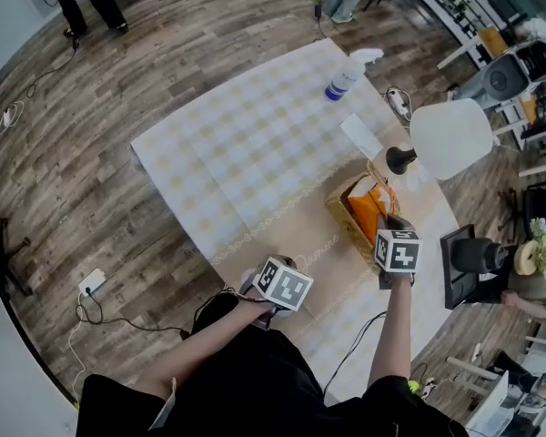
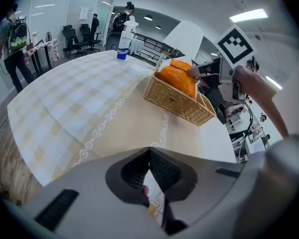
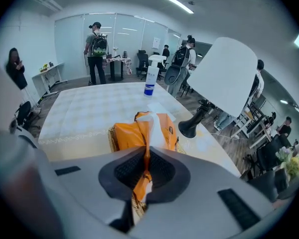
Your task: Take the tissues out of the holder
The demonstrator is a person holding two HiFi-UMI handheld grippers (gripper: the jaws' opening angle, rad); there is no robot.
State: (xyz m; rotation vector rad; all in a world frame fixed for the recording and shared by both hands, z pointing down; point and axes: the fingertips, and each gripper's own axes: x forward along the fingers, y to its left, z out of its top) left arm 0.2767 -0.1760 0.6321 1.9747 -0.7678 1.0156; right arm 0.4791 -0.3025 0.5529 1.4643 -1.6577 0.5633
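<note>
**Right gripper pinching the tissue pack in its holder**

The right gripper (image 3: 146,152) is pressing its jaws together on a fold of orange wrapper at the top of the tissue pack (image 3: 132,133). The film is running down between the two dark pads. The pack is standing in the wicker holder (image 2: 175,102), with its lower part sitting inside the weave and its upper part showing above the rim. The holder is resting towards the right side of the cloth-covered table (image 1: 246,144), on a pale checked cloth edged with a lace-like pattern.

The left gripper (image 2: 149,152) is hanging over the near edge of that cloth, well apart from the holder. Its jaws are meeting at the tips and gripping nothing, and only cloth is showing through the slit beneath them.

Just beyond the holder, a lamp (image 1: 448,137) with a white shade is standing on a black base. A flat white packet (image 1: 359,135) is lying on the cloth between the holder and a spray bottle (image 1: 346,74), which is standing upright near the far end of the table. Several people (image 3: 96,54) are standing in the room behind the table.
</note>
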